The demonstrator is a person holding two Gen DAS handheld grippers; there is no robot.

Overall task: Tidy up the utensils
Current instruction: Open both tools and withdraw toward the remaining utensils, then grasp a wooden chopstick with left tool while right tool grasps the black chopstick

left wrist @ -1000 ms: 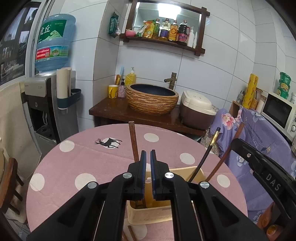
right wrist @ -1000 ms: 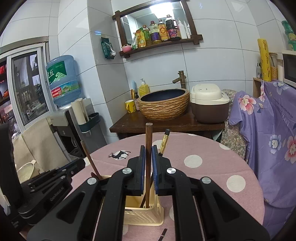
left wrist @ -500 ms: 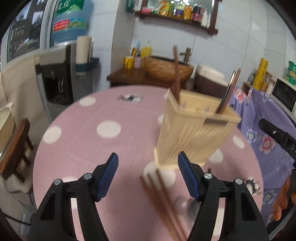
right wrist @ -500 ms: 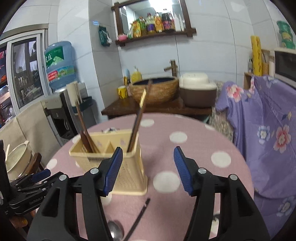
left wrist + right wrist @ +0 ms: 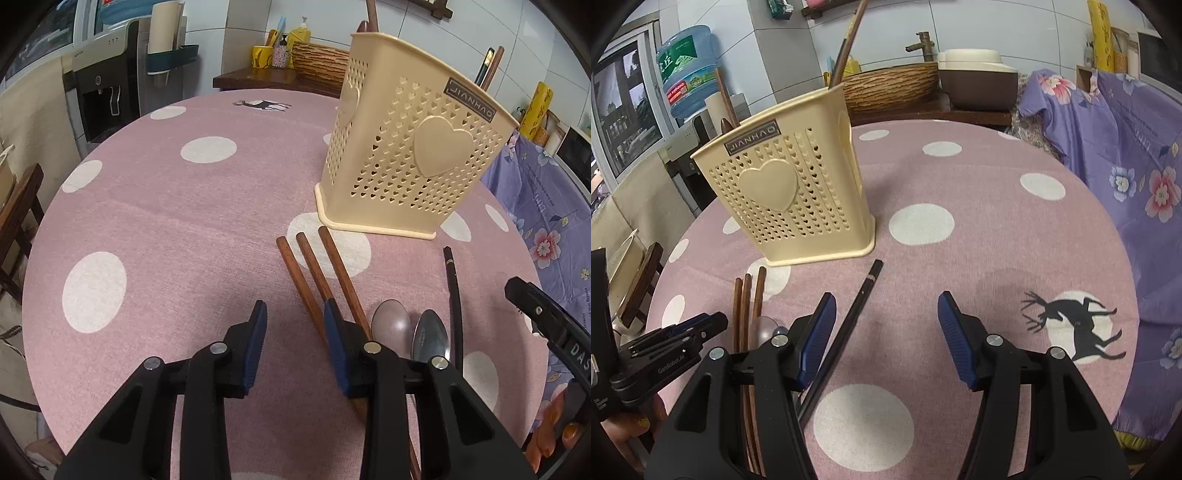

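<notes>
1. A cream utensil holder stands upright near the middle of the round pink tabletop, with a few sticks standing in it.
2. Three brown chopsticks lie side by side toward the near edge, their tips close to the holder's base.
3. Two spoons and a black chopstick lie just beside them.
4. The left gripper has its jaws apart and closing, with nothing between them; its right jaw hangs over the brown chopsticks.
5. The right gripper has jaws spread and empty; the black chopstick passes under its left jaw.
</notes>
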